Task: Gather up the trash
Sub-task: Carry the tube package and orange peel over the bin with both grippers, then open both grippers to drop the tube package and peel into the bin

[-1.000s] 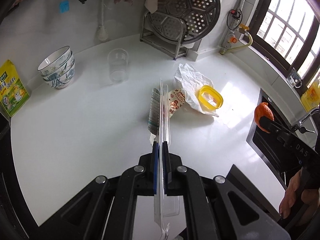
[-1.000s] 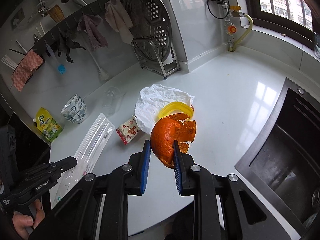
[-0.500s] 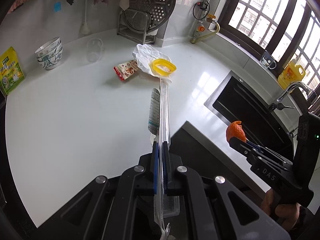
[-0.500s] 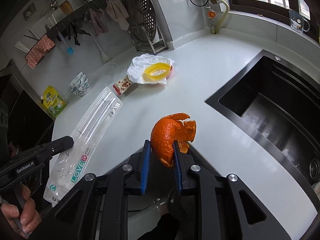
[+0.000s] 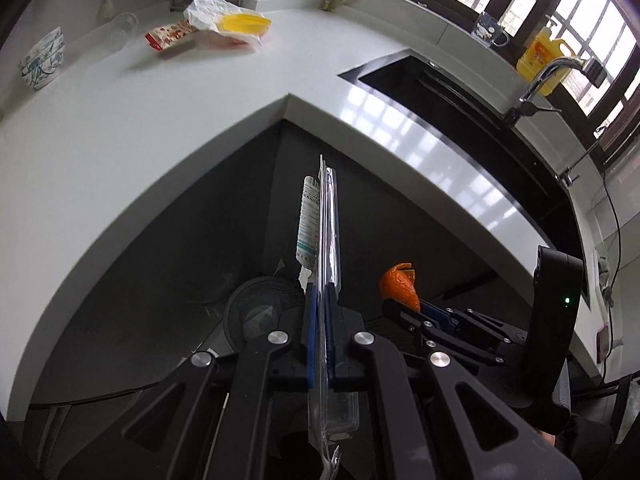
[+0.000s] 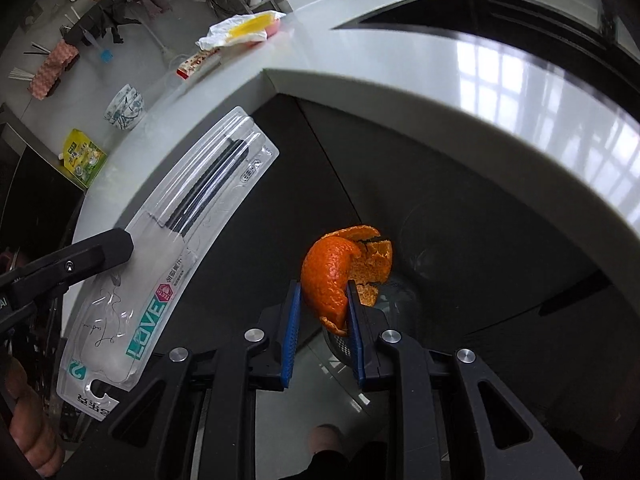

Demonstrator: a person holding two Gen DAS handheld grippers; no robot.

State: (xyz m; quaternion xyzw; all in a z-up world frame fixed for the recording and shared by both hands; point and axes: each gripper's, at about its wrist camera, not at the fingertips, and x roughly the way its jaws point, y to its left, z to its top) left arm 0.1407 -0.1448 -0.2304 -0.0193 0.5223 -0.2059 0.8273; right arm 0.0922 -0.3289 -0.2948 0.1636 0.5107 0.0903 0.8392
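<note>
Your left gripper (image 5: 319, 312) has its two blue pads pressed together on a flat clear plastic package (image 5: 326, 240), which you see edge-on from the left wrist; the package runs straight forward beyond the fingertips and also back behind them toward the camera. From the right wrist the same package (image 6: 168, 256) shows its broad face, with a teal printed label near its lower end and dark thin sticks inside the upper part, and one black finger (image 6: 96, 254) of the left gripper lies across its middle. Your right gripper (image 6: 322, 312) is only a little open, and its pads clamp an orange peel (image 6: 340, 276) that stands up above the fingertips, curled, with the pale inner side turned to the right. In the left wrist view this peel (image 5: 400, 282) is to the right of the left fingers and close beside them, and the right gripper (image 5: 424, 312) is under it. Both grippers are below the edge of the white counter (image 5: 160, 112). Just under and ahead of the left fingers there is a dark round bin (image 5: 256, 312). Far ahead of the fingers, on the counter, lie a white crumpled wrapper (image 5: 204, 12) with a yellow lid (image 5: 244, 24) on it and a red snack packet (image 5: 170, 36) beside it.
</note>
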